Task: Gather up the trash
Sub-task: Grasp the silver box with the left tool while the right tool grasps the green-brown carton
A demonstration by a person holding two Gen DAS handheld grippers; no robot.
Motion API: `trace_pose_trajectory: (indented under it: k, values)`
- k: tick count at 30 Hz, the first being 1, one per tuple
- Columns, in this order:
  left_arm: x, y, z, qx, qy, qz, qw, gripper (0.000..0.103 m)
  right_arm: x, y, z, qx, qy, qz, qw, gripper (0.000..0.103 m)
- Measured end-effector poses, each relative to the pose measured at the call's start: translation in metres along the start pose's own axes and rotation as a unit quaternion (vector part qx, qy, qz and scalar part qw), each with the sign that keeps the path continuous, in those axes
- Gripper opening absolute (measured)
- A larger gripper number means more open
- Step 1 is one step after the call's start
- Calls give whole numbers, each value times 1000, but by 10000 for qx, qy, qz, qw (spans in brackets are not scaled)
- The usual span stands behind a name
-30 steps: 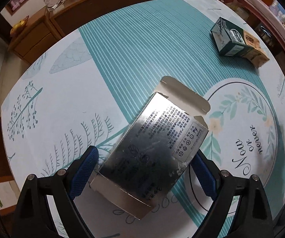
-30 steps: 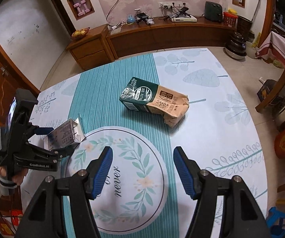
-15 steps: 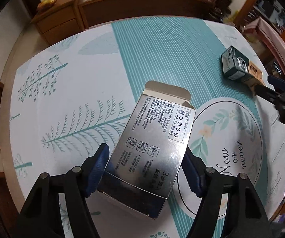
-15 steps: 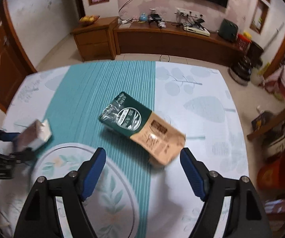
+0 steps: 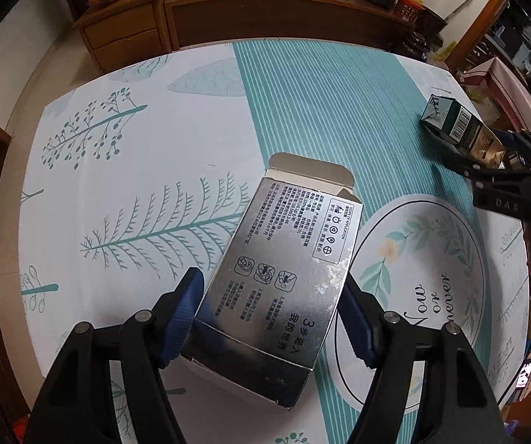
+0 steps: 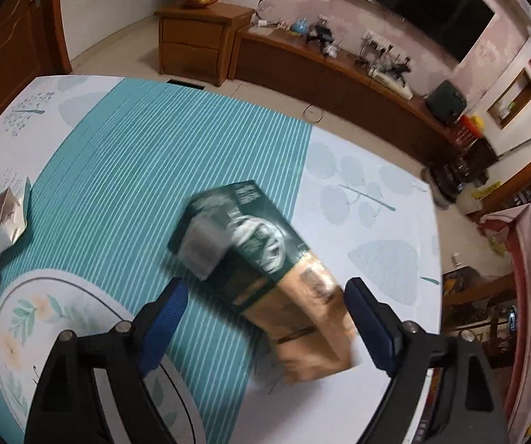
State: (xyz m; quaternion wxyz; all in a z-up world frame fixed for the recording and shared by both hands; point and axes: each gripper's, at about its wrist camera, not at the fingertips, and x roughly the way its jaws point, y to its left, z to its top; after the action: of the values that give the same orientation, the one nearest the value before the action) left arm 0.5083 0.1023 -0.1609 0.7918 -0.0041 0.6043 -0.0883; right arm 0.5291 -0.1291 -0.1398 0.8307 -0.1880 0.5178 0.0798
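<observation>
Left gripper [image 5: 271, 314] clamped on flattened silver cardboard box [image 5: 284, 273], right gripper [image 6: 265, 318] jaws opening around green-and-tan paper carton [image 6: 261, 266], pads not touching it

Dim, warm indoor light. The left view is sharp, with glare washing across the silver box [image 5: 284, 281] at centre. The right view smears with motion: the green-and-brown carton [image 6: 265, 270] blurs. Both fisheye frames bow outward, corners falling black.
</observation>
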Motion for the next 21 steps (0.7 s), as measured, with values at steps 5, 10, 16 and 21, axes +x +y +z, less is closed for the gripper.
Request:
trace_pose_trajectory:
  k: [5, 10, 16, 21]
  values:
    - [-1, 3, -4, -54, -6, -19, 10000, 70, 5, 0, 9, 33, 90, 30, 9999, 86]
    - [-8, 0, -8, -5, -63, 25, 10000, 69, 8, -10, 11, 509, 249, 292, 9980, 45]
    - [-29, -5, -19, 44, -243, 83, 9997, 67, -1, -7, -4, 673, 319, 367, 9965, 40]
    - [-50, -14, -36, 200, -346, 136, 9991, 58, -22, -7, -34, 1340, 283, 766, 9876, 39]
